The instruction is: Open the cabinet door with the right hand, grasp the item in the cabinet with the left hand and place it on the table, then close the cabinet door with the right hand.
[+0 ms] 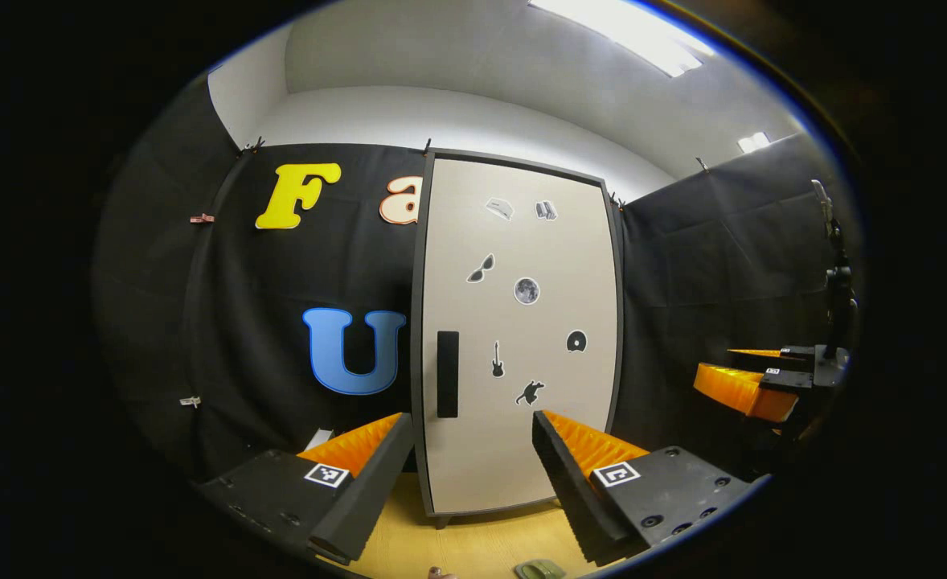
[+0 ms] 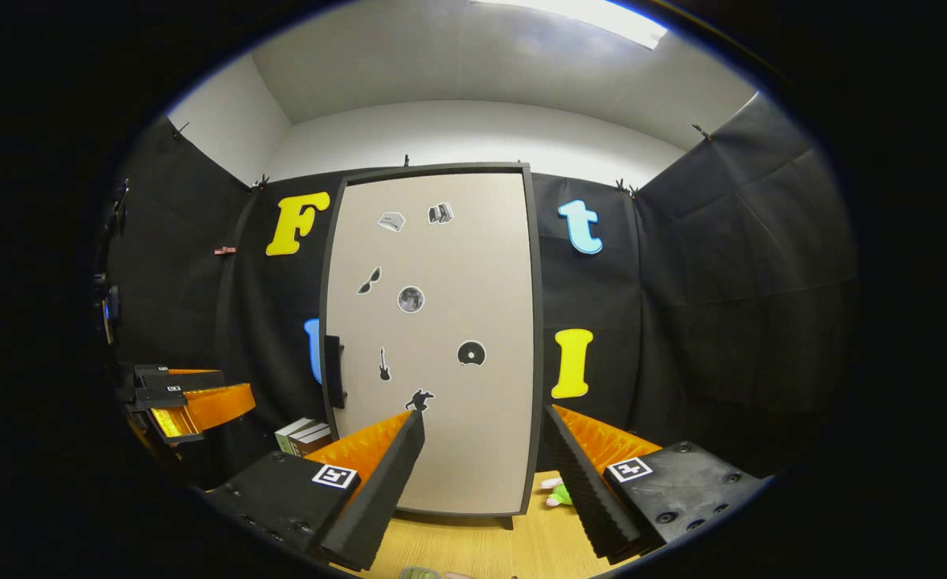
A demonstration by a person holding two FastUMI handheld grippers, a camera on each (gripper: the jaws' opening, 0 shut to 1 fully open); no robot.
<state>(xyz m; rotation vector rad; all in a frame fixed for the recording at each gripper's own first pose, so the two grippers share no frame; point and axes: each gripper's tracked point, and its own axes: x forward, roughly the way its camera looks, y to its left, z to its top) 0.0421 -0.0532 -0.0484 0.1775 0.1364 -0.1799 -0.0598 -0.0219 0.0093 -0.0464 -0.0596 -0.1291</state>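
The left gripper (image 1: pixel 469 474) hangs in front of the cabinet (image 1: pixel 518 338) with its fingers spread wide and nothing between them; through the gap show the lower part of the cabinet door (image 1: pixel 522 241) and the wooden bench (image 1: pixel 481 547) under it. The right gripper (image 2: pixel 485 482) is likewise wide open and empty, also facing the cabinet, which in the right gripper view stands upright on the bench (image 2: pixel 481 551) against the black cloth wall. In the left gripper view the right gripper (image 1: pixel 751 382) appears to the right of the cabinet, well apart from it; in the right gripper view the left gripper (image 2: pixel 188 402) appears to the left of the cabinet, also well apart.

The cabinet door is closed, flat and pale within a dark frame. A dark upright handle (image 1: pixel 447 374) sits at the door's left edge, about mid-height. Small stickers (image 1: pixel 526 290) are scattered over the door. The item inside the cabinet is hidden behind the closed door, so I cannot tell what it is or where it lies.

Left of the cabinet's base, a few books (image 2: pixel 305 436) stand together. Right of the base, a small green and white toy (image 2: pixel 555 492) lies on the bench, just beside the cabinet. A small greenish object (image 1: pixel 539 569) lies on the bench in front of the cabinet, too cut off to identify.
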